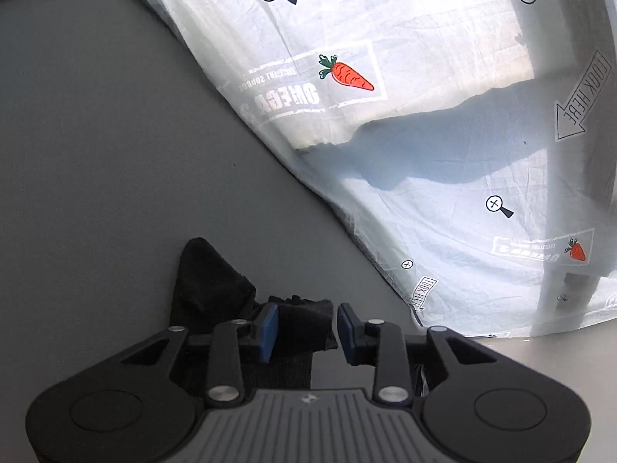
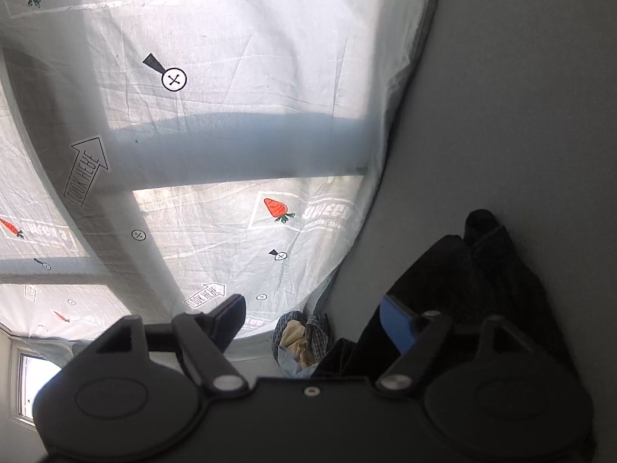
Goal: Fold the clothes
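Observation:
A black garment [image 1: 208, 277] lies crumpled on a plain grey surface [image 1: 96, 154] right in front of my left gripper [image 1: 307, 328]. Part of the cloth sits between the blue pads [image 1: 270, 328], which stand apart and do not pinch it. In the right wrist view the same black garment [image 2: 462, 277] is bunched on the right, behind the blue-padded finger [image 2: 397, 328]. My right gripper [image 2: 314, 324] stands wide open with nothing gripped.
A white sheet printed with carrots and arrows [image 1: 385, 77] hangs backlit across the far side, crossed by shadows of window bars; it fills the left of the right wrist view [image 2: 231, 135]. A small bundle of checked and pale cloth [image 2: 304, 339] lies below it. A window [image 2: 31, 378] shows at lower left.

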`<action>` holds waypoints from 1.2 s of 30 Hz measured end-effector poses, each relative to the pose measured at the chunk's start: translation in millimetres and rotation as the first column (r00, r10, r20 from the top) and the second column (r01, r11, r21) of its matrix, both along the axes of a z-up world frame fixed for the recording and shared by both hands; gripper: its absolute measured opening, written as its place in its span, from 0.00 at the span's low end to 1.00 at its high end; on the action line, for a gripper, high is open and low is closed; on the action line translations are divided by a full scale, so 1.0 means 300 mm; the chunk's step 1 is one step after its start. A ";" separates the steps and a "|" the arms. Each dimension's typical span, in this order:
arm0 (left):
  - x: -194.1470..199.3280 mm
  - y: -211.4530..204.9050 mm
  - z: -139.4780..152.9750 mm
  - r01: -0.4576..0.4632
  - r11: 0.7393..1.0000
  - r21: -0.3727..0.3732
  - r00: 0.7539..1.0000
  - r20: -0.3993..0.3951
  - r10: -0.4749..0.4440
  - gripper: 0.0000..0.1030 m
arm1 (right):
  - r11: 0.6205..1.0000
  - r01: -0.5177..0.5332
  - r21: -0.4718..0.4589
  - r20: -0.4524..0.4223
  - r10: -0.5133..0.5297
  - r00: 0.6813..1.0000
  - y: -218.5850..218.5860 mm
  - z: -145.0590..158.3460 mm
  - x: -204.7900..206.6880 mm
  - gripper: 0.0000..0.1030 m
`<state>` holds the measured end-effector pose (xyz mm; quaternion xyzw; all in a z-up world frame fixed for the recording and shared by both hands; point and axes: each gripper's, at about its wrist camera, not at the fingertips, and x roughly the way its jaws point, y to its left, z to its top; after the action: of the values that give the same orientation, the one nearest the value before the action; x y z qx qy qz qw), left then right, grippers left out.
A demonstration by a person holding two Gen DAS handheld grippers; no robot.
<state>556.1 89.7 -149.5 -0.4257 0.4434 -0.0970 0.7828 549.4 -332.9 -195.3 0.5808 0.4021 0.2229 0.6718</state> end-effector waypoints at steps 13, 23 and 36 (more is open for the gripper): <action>0.039 -0.073 -0.295 0.055 0.955 0.290 0.985 -0.173 -0.004 0.67 | 0.738 -0.151 -0.658 0.038 0.233 0.972 0.205 -0.056 -0.074 0.63; 0.045 -0.186 -0.281 0.084 0.915 0.395 0.991 -0.133 -0.033 0.51 | 0.633 -0.083 -0.770 0.122 0.273 0.954 0.263 -0.020 -0.116 0.05; 0.028 -0.186 -0.317 0.136 0.898 0.418 0.986 -0.149 -0.080 0.54 | 0.715 -0.107 -0.691 0.047 0.192 0.980 0.175 -0.131 -0.086 0.58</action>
<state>564.4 34.0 -244.7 -0.2246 0.5259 -0.0137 0.8202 523.5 -280.5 -234.6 0.2437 0.4619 0.1457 0.8402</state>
